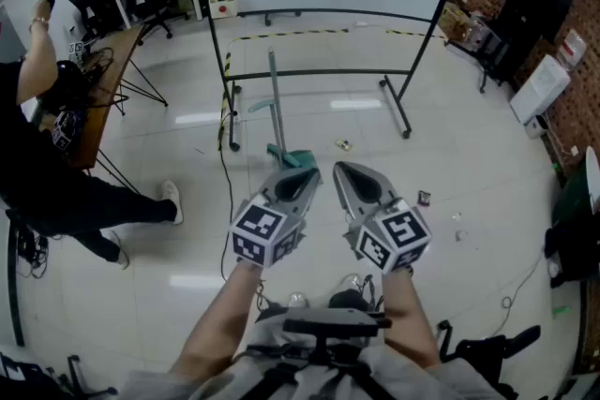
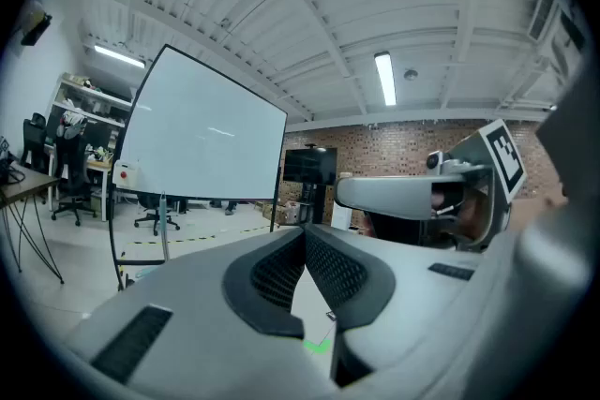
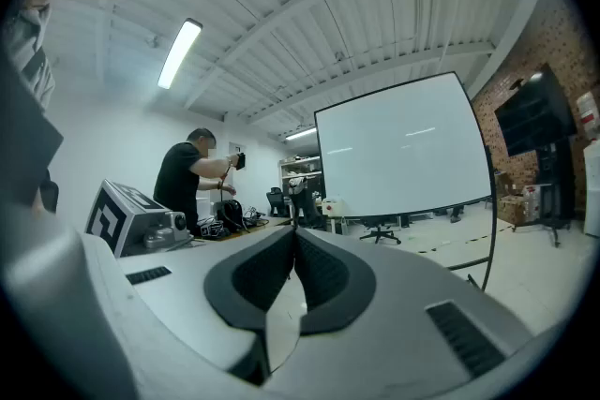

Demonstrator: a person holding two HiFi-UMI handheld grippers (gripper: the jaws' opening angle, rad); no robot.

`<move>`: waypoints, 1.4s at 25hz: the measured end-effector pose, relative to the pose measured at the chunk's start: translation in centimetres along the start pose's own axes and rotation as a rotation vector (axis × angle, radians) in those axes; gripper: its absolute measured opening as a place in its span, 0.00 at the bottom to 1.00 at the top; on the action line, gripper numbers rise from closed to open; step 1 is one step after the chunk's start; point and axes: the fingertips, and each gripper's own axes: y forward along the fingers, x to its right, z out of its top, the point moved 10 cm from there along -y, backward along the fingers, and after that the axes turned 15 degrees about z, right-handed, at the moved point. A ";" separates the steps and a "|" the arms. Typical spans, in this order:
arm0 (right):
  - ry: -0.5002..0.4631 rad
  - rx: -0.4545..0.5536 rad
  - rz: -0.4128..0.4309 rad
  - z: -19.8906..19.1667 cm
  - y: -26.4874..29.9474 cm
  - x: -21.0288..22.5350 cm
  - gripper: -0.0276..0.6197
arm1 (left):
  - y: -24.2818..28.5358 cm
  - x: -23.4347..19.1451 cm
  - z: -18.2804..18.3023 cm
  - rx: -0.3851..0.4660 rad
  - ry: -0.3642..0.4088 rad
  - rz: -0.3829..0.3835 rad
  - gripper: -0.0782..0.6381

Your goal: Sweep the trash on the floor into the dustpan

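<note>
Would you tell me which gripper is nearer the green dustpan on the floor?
Left. In the head view the left gripper points just below the dustpan; the right gripper is farther off to its right.

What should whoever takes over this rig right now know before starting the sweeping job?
Grippers: the left gripper is shut and empty, held out over the floor. The right gripper is shut and empty, close beside it.
Things: a long-handled tool with a green base stands by the whiteboard stand; I cannot tell whether it is a broom or a dustpan. Trash scraps lie loose, one ahead and one to the right.
Done: nothing.
Left: take up the tools and sweep the scraps in.
</note>
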 end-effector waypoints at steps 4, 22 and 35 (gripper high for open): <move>0.006 0.000 0.007 -0.3 -0.3 0.7 0.05 | 0.7 0.3 -0.1 0.000 -0.003 0.012 0.12; 0.080 0.013 0.185 -1.6 4.5 12.8 0.05 | 10.7 -2.5 -0.7 -0.104 0.023 0.134 0.12; 0.079 -0.054 0.260 0.1 12.8 21.5 0.05 | 17.7 -10.1 0.4 -0.152 0.015 0.253 0.12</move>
